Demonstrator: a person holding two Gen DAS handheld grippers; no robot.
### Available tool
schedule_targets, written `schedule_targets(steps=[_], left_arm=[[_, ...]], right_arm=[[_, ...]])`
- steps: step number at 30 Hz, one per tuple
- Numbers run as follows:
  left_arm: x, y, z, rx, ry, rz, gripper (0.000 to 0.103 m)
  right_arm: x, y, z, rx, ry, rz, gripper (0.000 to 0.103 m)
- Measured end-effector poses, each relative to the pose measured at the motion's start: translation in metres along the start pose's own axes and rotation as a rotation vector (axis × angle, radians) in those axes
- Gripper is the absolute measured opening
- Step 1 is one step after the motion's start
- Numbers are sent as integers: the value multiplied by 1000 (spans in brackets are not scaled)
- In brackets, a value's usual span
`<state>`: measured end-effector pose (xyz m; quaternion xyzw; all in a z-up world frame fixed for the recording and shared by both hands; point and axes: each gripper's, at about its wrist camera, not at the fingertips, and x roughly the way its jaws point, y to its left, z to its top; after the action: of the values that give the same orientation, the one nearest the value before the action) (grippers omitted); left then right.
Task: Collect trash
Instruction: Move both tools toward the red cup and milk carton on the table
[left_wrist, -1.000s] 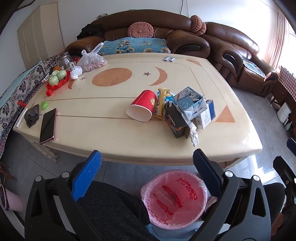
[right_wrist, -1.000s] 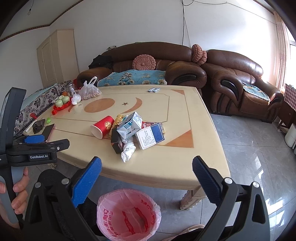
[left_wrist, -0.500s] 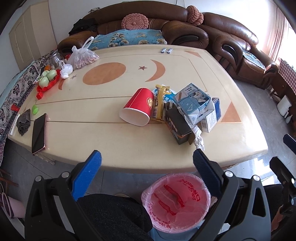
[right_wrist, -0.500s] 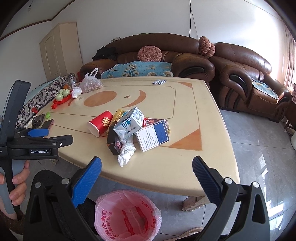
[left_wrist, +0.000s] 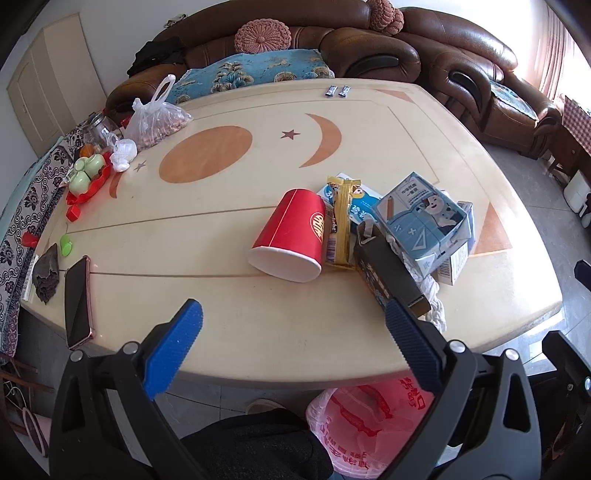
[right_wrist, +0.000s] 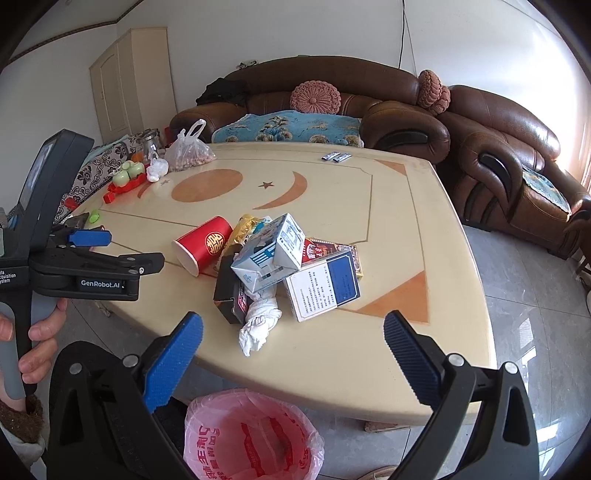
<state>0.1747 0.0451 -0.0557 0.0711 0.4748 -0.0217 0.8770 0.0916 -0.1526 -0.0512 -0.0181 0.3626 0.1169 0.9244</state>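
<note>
Red conical paper cup (left_wrist: 291, 236) beside cardboard boxes (left_wrist: 424, 218)

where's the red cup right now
The red cup lies on its side on the table, at the left edge of the trash pile, touching the yellow wrapper. In the right wrist view it sits left of the black box.
</note>
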Motion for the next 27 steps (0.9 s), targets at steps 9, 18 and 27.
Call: schedule_targets(steps=[9,18,27], left_arm=[[30,4,14,26,41,-14,97],[53,7,24,63,64,-2,97],[89,5,42,157,94,-2,97]], right_arm=[[29,5,16,-46,30,6,96],[54,9,20,-71,55,19,96],[83,15,20,-177,49,-8,96]])
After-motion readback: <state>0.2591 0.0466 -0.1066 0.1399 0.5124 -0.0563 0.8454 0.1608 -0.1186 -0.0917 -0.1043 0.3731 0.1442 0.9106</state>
